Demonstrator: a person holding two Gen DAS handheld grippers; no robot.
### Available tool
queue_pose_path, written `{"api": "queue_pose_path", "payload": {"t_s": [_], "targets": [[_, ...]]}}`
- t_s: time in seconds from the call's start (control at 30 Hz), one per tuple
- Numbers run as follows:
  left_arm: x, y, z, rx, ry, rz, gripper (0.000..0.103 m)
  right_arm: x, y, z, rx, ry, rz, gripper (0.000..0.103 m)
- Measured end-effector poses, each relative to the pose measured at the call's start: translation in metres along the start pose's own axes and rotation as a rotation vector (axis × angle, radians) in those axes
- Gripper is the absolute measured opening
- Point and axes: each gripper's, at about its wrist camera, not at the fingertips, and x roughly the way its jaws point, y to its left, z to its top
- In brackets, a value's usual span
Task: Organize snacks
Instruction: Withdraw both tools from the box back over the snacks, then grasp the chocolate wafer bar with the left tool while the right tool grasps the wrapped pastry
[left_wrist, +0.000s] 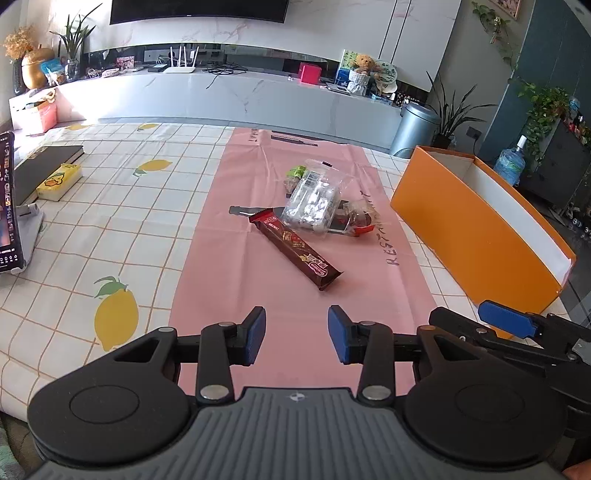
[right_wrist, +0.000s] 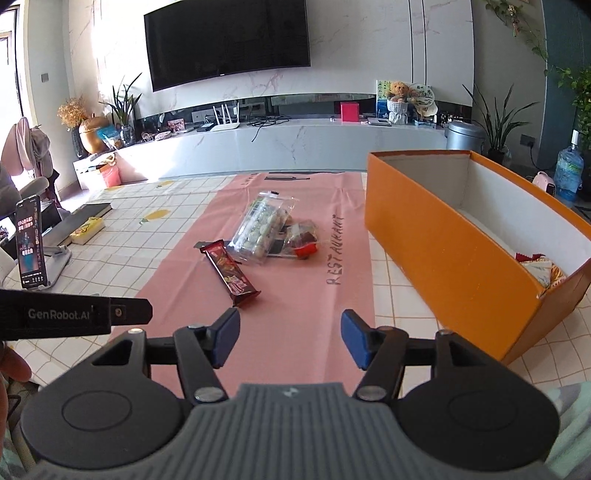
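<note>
Foil-wrapped and light, the brown biscuit bar (left_wrist: 295, 248) lies nearest on the pink mat (left_wrist: 229, 206), left of the orange box (left_wrist: 476, 236); likely stiff but slippery, so I'd pinch it across its middle. My left gripper (left_wrist: 296, 335) and right gripper (right_wrist: 289, 339) both stand spread and empty, short of it

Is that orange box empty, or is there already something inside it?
Not empty. The orange box is open-topped, and a few snack packets lie at its near end; the rest of its floor looks bare.
</note>
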Motion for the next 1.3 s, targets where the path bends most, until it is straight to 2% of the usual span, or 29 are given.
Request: {"api": "queue_pose_path", "payload": {"t_s": [0.3, 0.53, 0.73, 0.9, 1.03, 1.2, 1.23, 1.27, 1.3], "targets": [[0.034, -0.001, 0.019, -0.047, 0.039, -0.016, 0.046, 0.041, -0.003, 0.014, -0.053, 0.027, -0.018, 0.059], [0.070, 0.000, 0.043, -0.108, 0.074, -0.013, 0.046, 0.089, -0.011, 0.038, -0.113, 0.062, -0.013, 0.059], [0.099, 0.002, 0.058, -0.141, 0.098, 0.013, 0.052, 0.127, -0.011, 0.058, -0.165, 0.074, 0.021, 0.058], [0.119, 0.008, 0.070, -0.171, 0.126, 0.053, 0.052, 0.156, -0.005, 0.068, -0.238, 0.074, 0.029, 0.058], [0.126, 0.014, 0.074, -0.196, 0.140, 0.073, 0.052, 0.177, -0.001, 0.074, -0.289, 0.061, 0.022, 0.054], [0.134, 0.015, 0.077, -0.201, 0.152, 0.084, 0.052, 0.194, -0.001, 0.077, -0.274, 0.056, 0.047, 0.052], [0.135, 0.015, 0.077, -0.201, 0.154, 0.088, 0.052, 0.197, 0.000, 0.077, -0.275, 0.059, 0.054, 0.051], [0.137, 0.014, 0.077, -0.202, 0.158, 0.093, 0.052, 0.199, 0.000, 0.076, -0.274, 0.065, 0.061, 0.046], [0.138, 0.014, 0.077, -0.203, 0.161, 0.097, 0.052, 0.201, 0.000, 0.076, -0.273, 0.066, 0.064, 0.046]]}}
